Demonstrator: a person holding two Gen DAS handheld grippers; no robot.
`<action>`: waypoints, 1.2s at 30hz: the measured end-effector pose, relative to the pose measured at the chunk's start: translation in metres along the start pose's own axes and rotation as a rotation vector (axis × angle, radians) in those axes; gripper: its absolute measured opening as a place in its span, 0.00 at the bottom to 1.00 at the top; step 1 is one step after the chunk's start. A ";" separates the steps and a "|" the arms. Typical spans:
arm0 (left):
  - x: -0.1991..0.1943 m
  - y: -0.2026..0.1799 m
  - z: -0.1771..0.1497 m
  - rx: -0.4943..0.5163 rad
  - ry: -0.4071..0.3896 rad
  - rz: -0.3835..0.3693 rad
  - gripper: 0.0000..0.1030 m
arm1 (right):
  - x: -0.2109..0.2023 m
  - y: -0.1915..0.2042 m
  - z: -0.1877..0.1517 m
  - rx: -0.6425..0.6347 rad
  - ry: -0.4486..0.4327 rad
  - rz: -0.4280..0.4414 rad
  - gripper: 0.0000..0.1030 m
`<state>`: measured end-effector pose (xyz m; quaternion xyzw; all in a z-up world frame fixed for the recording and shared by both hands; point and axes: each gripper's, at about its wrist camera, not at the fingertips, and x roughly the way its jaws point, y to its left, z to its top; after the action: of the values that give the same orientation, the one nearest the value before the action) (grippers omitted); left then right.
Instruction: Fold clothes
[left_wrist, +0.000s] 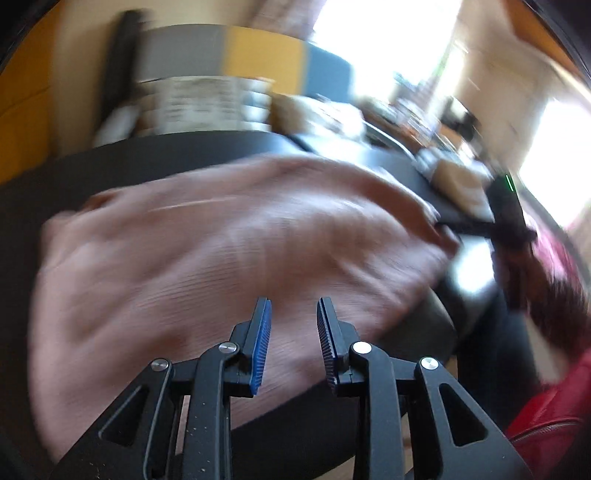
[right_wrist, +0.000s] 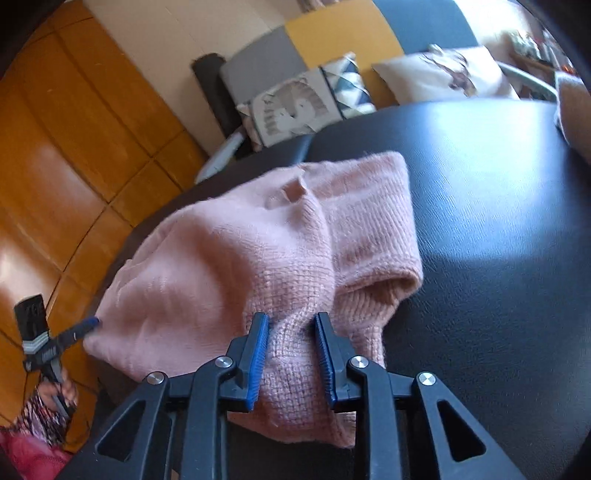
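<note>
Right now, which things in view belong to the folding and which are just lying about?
Job:
pink knit sweater
black table
left tool
right tool

Lying about:
patterned cushions
red bag

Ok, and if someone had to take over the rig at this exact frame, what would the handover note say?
Left tool: jaws apart, nothing between them, over the pink sweater; that view is blurred.
Right tool: jaws apart, a bunch of the knit between the pads; the grip looks loose.
Sweater: bunched on the black table, with one sleeve cuff lying to the right.
Done: roughly gathered, no neat fold visible.
Left to do: spread it flat, fold the sleeves in, fold the body.
</note>
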<state>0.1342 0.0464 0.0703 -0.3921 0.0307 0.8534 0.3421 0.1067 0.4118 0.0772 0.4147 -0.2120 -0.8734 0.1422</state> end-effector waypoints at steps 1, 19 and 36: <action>0.011 -0.011 0.003 0.040 0.015 -0.009 0.27 | -0.002 -0.002 0.000 0.024 -0.008 0.007 0.24; 0.038 -0.026 -0.015 0.109 0.131 -0.209 0.27 | -0.022 0.007 -0.013 0.025 -0.022 0.077 0.09; 0.029 0.058 0.059 -0.099 -0.021 0.010 0.27 | -0.026 0.078 0.024 -0.242 -0.171 -0.129 0.22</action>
<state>0.0473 0.0371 0.0787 -0.3996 -0.0132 0.8595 0.3184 0.1092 0.3616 0.1462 0.3314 -0.0898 -0.9320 0.1162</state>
